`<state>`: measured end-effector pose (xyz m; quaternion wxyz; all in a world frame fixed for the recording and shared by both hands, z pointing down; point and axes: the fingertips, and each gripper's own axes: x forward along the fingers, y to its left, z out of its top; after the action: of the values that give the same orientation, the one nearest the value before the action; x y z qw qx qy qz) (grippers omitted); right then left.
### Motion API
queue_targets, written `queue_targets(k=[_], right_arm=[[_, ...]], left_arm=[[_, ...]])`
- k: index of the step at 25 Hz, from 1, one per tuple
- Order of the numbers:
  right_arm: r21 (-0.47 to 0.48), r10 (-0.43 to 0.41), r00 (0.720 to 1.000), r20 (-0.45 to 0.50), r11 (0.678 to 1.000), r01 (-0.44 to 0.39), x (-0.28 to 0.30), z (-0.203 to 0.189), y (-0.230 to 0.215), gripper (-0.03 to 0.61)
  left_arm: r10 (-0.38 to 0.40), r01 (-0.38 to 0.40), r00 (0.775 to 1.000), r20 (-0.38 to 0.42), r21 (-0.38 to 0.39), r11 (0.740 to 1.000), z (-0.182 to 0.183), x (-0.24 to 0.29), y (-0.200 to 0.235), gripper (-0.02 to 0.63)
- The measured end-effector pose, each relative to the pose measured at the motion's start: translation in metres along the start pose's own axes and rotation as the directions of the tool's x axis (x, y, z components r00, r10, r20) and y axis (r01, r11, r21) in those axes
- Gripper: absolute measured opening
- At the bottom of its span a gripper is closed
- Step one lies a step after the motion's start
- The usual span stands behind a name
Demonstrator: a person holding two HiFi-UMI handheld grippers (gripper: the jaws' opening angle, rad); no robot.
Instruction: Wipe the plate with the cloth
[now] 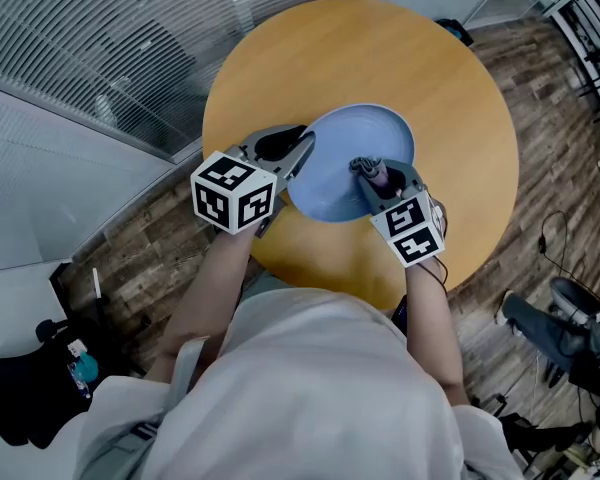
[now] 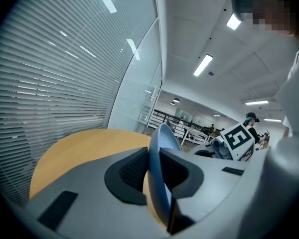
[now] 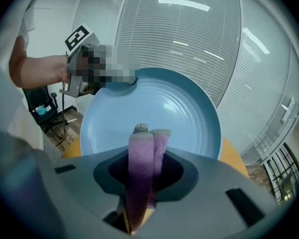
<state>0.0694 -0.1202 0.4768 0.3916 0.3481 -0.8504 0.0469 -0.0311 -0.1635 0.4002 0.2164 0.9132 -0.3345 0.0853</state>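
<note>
I find open tabletop (image 1: 380, 48) beyond the tilted plate (image 1: 352, 146); plate and left gripper (image 1: 305, 149) block the near side, glass partition (image 1: 130, 38) close left.

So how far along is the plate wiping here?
Done: the left gripper grips the blue plate by its rim, tilted up over the table, and the right gripper grips the purple cloth. In hand: the cloth's end is at the plate's face, contact unclear. Left: the wiping itself; no wiped patch shows.
</note>
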Motion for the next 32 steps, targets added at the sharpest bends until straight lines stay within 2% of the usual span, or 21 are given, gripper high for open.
queue_targets(k=[10,18,25,32], right_arm=[[0.031,-0.089,0.993,-0.083,0.995,0.092,-0.007,-0.024,-0.026,0.106],[0.065,-0.109,0.985,-0.135,0.991,0.118,-0.009,-0.041,-0.035,0.104],[0.022,-0.073,0.981,-0.182,0.997,0.079,-0.004,-0.045,-0.021,0.104],[-0.009,-0.017,0.986,-0.163,1.000,0.016,0.004,-0.035,-0.001,0.104]], left_arm=[[0.010,-0.010,1.000,-0.005,0.019,1.000,-0.001,-0.003,0.004,0.057],[0.015,-0.015,1.000,-0.011,0.035,0.999,0.000,0.000,0.003,0.057],[0.020,-0.020,1.000,-0.004,0.051,0.999,0.000,0.002,-0.001,0.057],[0.014,-0.014,1.000,-0.011,0.034,0.999,-0.006,0.005,-0.001,0.058]])
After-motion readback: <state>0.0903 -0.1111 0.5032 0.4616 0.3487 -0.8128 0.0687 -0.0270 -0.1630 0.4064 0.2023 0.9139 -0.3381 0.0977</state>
